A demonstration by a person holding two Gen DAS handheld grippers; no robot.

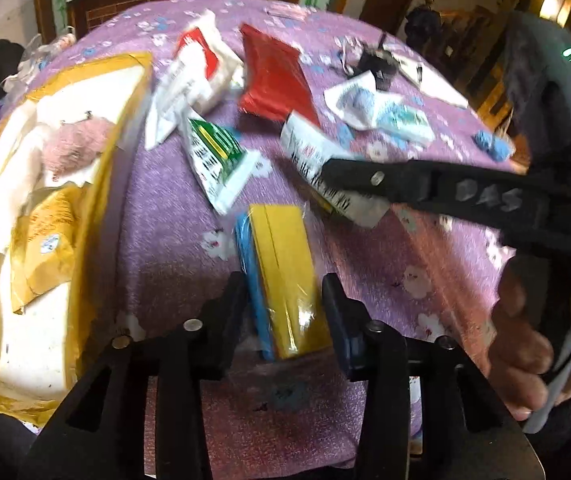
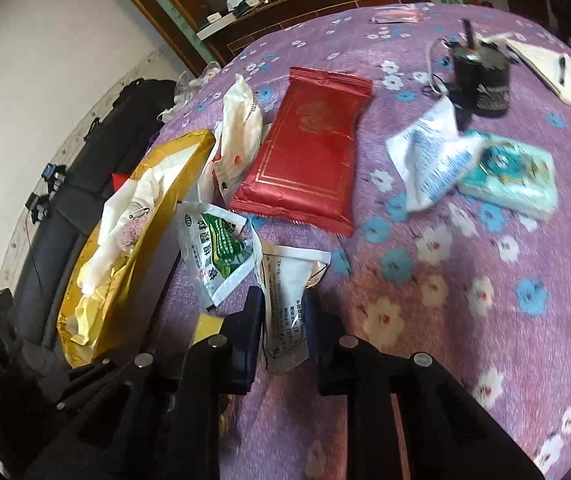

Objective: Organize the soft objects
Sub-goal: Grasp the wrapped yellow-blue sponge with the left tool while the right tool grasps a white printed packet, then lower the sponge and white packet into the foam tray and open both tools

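A purple flowered cloth [image 2: 425,320] covers the desk in a cluttered room, with a dark wooden shelf behind and a gold box [image 1: 97,184] standing open at the left edge, already holding crumpled white paper and a pink fluffy item [image 1: 73,144]. Soft packets lie scattered across the cloth: a red foil pack [image 2: 309,152], a green-and-white sachet [image 2: 217,248], a pale teal tissue pack [image 2: 513,176], and a crumpled white wrapper [image 2: 429,160].

The left tool [image 1: 285,312] sits with its jaws at a medium spread on either side of a yellow and blue wrapped pack [image 1: 281,276]. The pads look close to the pack's sides, but I cannot tell whether they are pressing it. The right tool [image 2: 285,320] has its jaws narrowed around a white printed sachet [image 2: 285,312], apparently pinching its near end.

Risks, as I judge them:
- The yellow pack's film looks slick, so a light squeeze could let it slide out during a lift.
- The white sachet is limp and held only by one end. It could droop, swing and drag the green sachet lying just beside it.
- The two tools work close together, and in the left view the right tool's arm crosses just beyond the yellow pack, so moving both toward the box at once could make them collide.
- The box is already piled with paper, so a dropped packet might perch on top and spill over the rim.
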